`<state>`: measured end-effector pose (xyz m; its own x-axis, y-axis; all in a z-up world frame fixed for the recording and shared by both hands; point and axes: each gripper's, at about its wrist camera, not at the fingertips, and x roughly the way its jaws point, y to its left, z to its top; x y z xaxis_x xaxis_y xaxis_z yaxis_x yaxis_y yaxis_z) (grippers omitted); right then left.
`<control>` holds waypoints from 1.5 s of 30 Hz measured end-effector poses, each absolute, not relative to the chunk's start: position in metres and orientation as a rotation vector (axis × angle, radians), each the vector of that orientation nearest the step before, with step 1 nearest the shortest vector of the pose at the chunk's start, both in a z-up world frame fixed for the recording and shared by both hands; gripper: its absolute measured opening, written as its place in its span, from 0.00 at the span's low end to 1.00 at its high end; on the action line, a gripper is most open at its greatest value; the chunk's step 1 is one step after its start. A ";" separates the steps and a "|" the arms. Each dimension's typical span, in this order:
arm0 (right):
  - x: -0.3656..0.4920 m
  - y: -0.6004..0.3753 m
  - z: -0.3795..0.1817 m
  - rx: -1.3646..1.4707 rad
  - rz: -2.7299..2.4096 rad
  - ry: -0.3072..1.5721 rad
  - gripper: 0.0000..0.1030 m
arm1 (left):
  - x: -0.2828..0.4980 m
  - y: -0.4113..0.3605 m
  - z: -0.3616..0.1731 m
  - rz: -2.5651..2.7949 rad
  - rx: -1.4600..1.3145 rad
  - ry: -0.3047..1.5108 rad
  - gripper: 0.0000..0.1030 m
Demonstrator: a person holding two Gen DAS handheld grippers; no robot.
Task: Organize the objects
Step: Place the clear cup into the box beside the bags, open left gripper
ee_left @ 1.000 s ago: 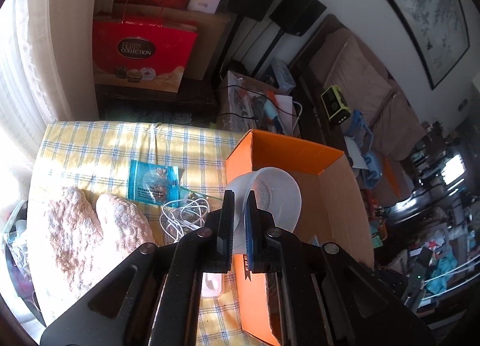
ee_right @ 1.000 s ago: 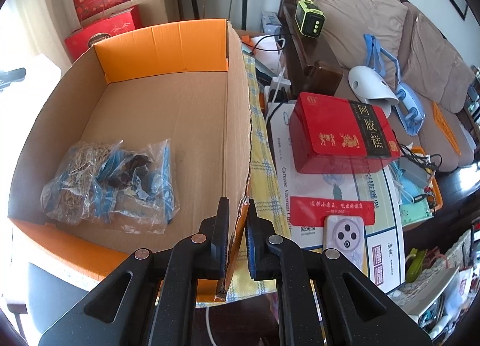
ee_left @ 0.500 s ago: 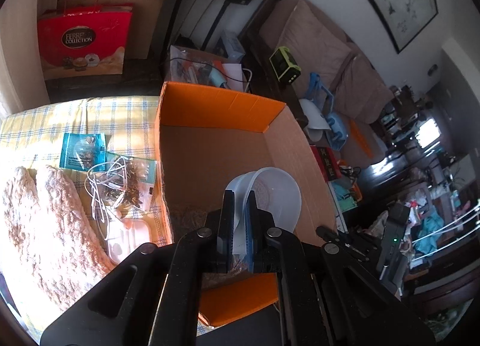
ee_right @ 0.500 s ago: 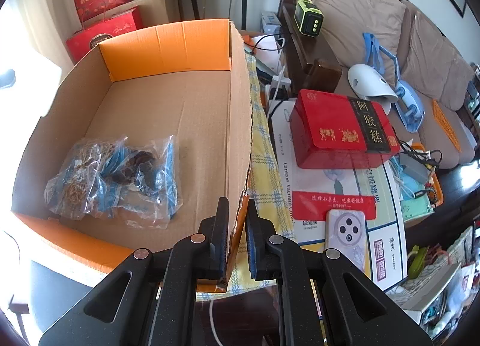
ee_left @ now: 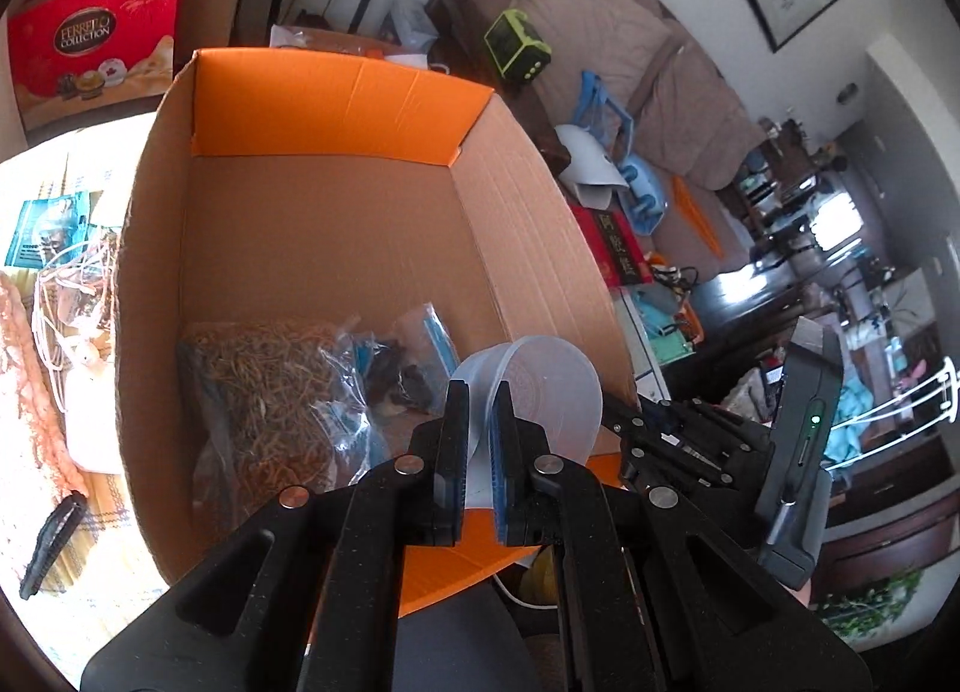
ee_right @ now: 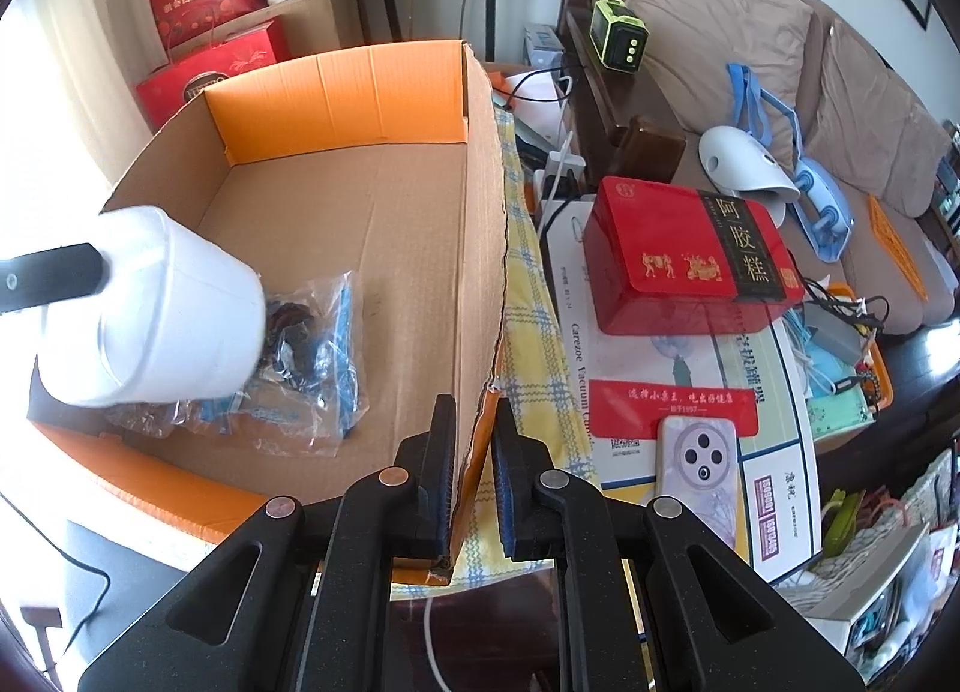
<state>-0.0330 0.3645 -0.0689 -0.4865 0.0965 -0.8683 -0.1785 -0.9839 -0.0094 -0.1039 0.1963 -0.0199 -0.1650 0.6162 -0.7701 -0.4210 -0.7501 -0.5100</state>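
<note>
We find the left gripper (ee_left: 477, 440) clamped on the rim of a white cup (ee_right: 156, 314), held over the cardboard box (ee_right: 336, 200). The right gripper (ee_right: 471, 476) pinches the box wall. We advise lowering the cup beside the bags (ee_left: 288, 386) before release.
</note>
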 end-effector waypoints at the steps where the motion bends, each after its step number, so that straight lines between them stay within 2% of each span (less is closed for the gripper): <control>1: -0.033 0.365 -0.069 -1.496 2.576 0.122 0.10 | -0.103 0.199 -0.022 1.969 -1.428 -0.231 0.06; 18: -0.033 0.364 -0.069 -1.497 2.580 0.133 0.11 | -0.093 0.222 -0.046 1.905 -1.481 -0.207 0.06; 23: -0.033 0.364 -0.069 -1.497 2.580 0.134 0.11 | -0.093 0.226 -0.046 1.883 -1.486 -0.205 0.11; 28: -0.033 0.364 -0.069 -1.497 2.581 0.140 0.11 | -0.090 0.222 -0.037 1.857 -1.455 -0.208 0.34; 32: -0.034 0.364 -0.069 -1.498 2.580 0.139 0.11 | -0.092 0.207 -0.023 1.894 -1.424 -0.224 0.43; 34: -0.034 0.364 -0.069 -1.497 2.581 0.142 0.11 | -0.094 0.198 -0.016 1.919 -1.402 -0.241 0.57; 36: -0.033 0.364 -0.069 -1.497 2.582 0.141 0.12 | -0.095 0.188 -0.009 1.950 -1.374 -0.253 0.63; 40: -0.033 0.364 -0.069 -1.497 2.582 0.143 0.12 | -0.097 0.170 0.001 1.980 -1.344 -0.267 0.67; 45: -0.032 0.364 -0.070 -1.486 2.578 0.141 0.12 | -0.100 0.145 0.010 2.038 -1.322 -0.258 0.68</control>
